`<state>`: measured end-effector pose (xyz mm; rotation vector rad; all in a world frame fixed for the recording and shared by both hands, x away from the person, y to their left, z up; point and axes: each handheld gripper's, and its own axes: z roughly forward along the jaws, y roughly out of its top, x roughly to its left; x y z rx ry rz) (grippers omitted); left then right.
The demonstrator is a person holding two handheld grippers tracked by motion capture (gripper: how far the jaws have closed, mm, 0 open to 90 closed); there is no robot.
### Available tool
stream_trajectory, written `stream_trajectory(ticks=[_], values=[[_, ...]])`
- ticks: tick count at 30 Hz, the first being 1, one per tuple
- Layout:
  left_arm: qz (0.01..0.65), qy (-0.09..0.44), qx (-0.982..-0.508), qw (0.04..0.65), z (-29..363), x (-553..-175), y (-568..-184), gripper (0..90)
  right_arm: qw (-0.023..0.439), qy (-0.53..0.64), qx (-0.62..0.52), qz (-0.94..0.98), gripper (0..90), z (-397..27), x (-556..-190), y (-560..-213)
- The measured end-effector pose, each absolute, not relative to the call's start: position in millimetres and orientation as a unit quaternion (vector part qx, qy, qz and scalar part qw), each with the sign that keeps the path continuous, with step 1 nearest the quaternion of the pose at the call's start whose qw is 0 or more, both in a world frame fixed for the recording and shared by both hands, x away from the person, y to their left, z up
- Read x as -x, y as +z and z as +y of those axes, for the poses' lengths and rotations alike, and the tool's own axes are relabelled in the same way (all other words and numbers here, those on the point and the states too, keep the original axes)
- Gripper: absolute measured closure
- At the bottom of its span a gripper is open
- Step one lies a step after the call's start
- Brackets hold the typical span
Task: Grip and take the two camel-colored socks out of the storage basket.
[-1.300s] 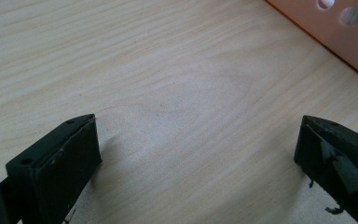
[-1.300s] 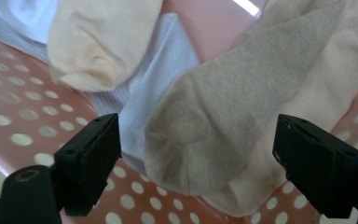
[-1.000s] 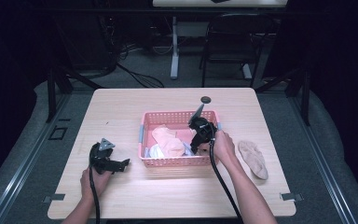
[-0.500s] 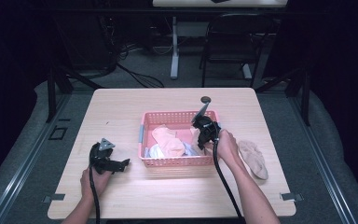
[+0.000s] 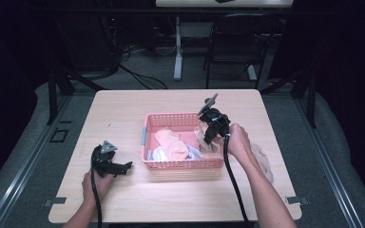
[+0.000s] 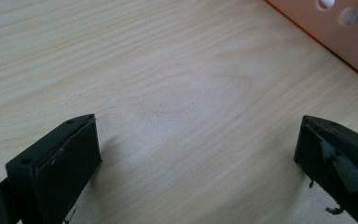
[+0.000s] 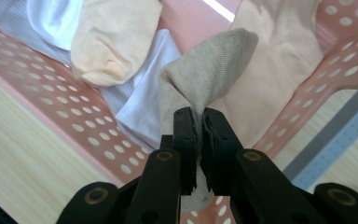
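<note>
Grey-beige sock (image 7: pixel 205 79): pinched at one end between the jaws of the right gripper (image 7: pixel 199 135); the free end hangs over the inside of the basket, at its right end in the high view (image 5: pixel 204 140).
Pink basket (image 5: pixel 180 164): a rectangular plastic basket with rows of round holes in its walls, standing on the middle of the table; a grey handle piece sits on its left end wall (image 5: pixel 144 137).
Basket contents: a peach sock (image 7: pixel 114 35) lies across pale white and light blue striped cloths (image 7: pixel 140 98); a larger pale peach cloth (image 7: pixel 279 60) lies against the far corner behind the gripped sock.
Right gripper: jaws closed tight on the sock's fabric, with cloth squeezed out between the pads; in the high view it is tilted down over the basket's right end (image 5: pixel 214 124), held by the person's right hand (image 5: pixel 237 142).
Left gripper (image 5: pixel 108 161): rests low at the table, left of the basket and apart from it; its jaws stand wide apart with bare wood between them (image 6: pixel 196 154).
Loose sock (image 5: pixel 264 161): a beige sock lies on the table just right of the basket, partly hidden by the right forearm.
Table (image 5: pixel 123 114): light wood grain.
Writing: no readable labels or brands on the basket, socks or grippers.
</note>
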<state>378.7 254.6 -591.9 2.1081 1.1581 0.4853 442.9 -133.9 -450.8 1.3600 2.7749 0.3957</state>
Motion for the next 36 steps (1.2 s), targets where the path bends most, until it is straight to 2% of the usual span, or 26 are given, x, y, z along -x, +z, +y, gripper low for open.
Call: stream_trajectory(ticks=[14, 25, 36], values=[[0.444, 0.186, -0.809, 0.337, 255, -379, -592, 0.0, 0.039, 0.131, -0.416, 0.899, 84.2, -135, -437, -406], [0.444, 0.186, -0.809, 0.337, 255, -379, -592, 0.0, 0.054, 0.136, -0.410, 0.900, 84.0, -137, -435, -384], [0.444, 0.186, -0.809, 0.337, 255, -379, -592, 0.0, 0.075, 0.139, -0.431, 0.888, 83.9, -168, -428, -369]])
